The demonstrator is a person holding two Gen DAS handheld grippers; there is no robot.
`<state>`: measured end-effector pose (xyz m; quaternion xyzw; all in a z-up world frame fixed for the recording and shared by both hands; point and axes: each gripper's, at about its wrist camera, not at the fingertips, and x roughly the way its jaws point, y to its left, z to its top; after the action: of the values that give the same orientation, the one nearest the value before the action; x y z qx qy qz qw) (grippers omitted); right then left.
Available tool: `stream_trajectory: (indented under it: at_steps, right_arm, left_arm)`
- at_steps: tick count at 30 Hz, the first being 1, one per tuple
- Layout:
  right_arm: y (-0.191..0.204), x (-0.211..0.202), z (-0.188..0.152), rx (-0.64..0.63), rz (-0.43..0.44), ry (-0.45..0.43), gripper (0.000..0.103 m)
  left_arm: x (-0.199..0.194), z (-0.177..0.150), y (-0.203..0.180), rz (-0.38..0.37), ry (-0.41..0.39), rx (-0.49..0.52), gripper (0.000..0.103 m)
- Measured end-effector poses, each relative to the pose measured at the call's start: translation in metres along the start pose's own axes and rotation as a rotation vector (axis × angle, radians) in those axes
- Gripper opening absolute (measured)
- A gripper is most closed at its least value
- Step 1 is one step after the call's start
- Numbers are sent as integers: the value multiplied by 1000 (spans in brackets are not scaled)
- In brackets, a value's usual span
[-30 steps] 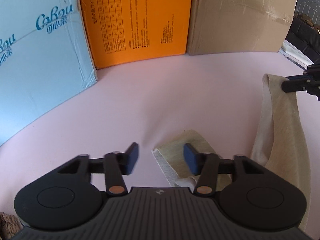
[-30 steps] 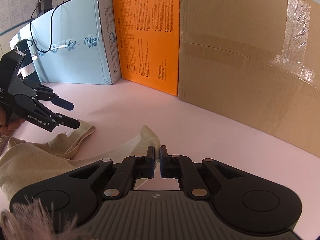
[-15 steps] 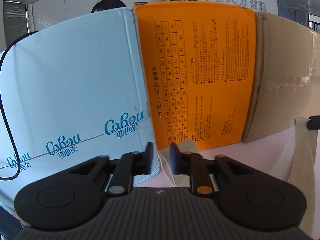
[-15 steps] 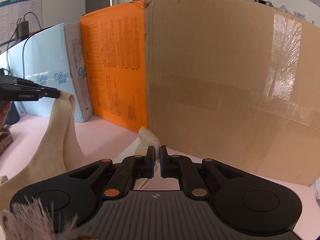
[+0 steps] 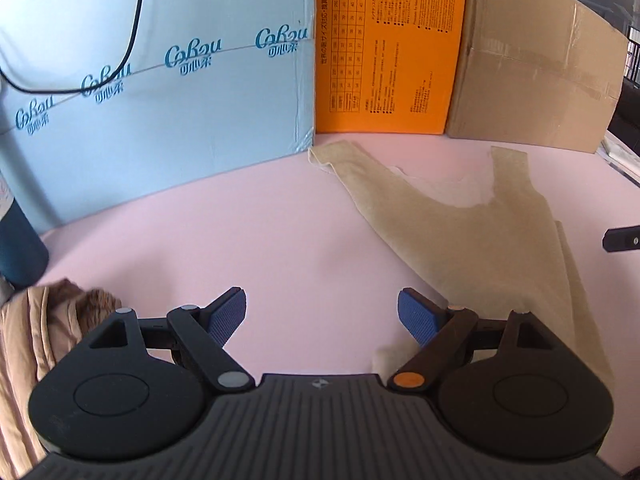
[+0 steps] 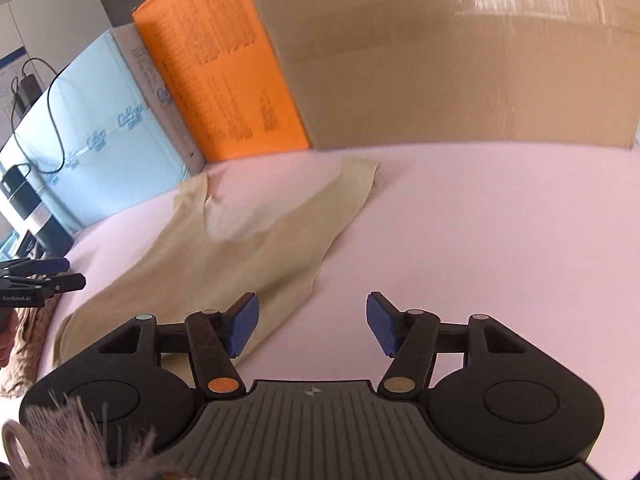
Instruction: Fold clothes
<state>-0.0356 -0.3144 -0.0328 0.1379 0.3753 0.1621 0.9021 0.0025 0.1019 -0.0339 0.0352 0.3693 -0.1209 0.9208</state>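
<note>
A beige sleeveless top lies spread flat on the pink table, its two shoulder straps pointing toward the boxes at the back. My left gripper hovers over bare pink surface left of the garment, jaws opening, nothing between them. My right gripper hangs at the garment's right edge, jaws opening, with only table between them; its left blue pad is over the cloth. The left gripper's fingers show at the far left of the right wrist view. A tip of the right gripper shows at the right edge of the left wrist view.
A light blue box, an orange box and a brown cardboard box wall off the back of the table. A dark bottle and a fur-trimmed tan coat sit at the left.
Both grippers held the top's straps up in the air, then let go. The top now lies flat on the table. Both grippers have pulled back toward the near side.
</note>
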Motion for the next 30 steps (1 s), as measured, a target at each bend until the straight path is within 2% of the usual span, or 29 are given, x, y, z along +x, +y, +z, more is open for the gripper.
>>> stream_trajectory:
  at_steps: [2,6,10,11,12,13,14,15,19,23,26,28,30]
  right_arm:
    - [10,-4,-17,15,55,35,63]
    - [25,9,-29,66,201,99,63]
    - [36,19,-30,110,263,122,63]
    - [42,20,-30,87,245,117,56]
    - [47,20,-31,65,226,115,46]
    - [51,24,-32,61,221,132,17]
    - [54,29,-32,59,219,152,5]
    - [55,31,-33,63,218,149,5]
    - [53,20,-24,87,233,80,4]
    - [34,-23,5,137,222,-76,3]
    - [12,-60,23,181,158,-210,3]
    - [-4,-75,29,218,127,-245,3]
    - [-16,-76,27,254,146,-215,5]
  left_arm:
    - [-4,-8,-2,-16,5,-31,82]
    - [-8,-21,-4,-35,22,-91,82]
    - [-2,-24,-11,-46,45,-117,81]
    - [0,-24,-14,-39,58,-110,80]
    - [2,-25,-20,-33,76,-93,66]
    - [3,-26,-25,-37,90,-77,36]
    - [3,-26,-29,-43,97,-72,21]
    - [2,-26,-32,-46,96,-75,10]
    - [-17,-16,-23,-47,30,-143,8]
    - [-51,2,2,-88,-78,-274,8]
    - [-73,8,13,-90,-146,-302,9]
    - [-79,7,15,-94,-150,-295,10]
    - [-79,3,16,-85,-129,-279,15]
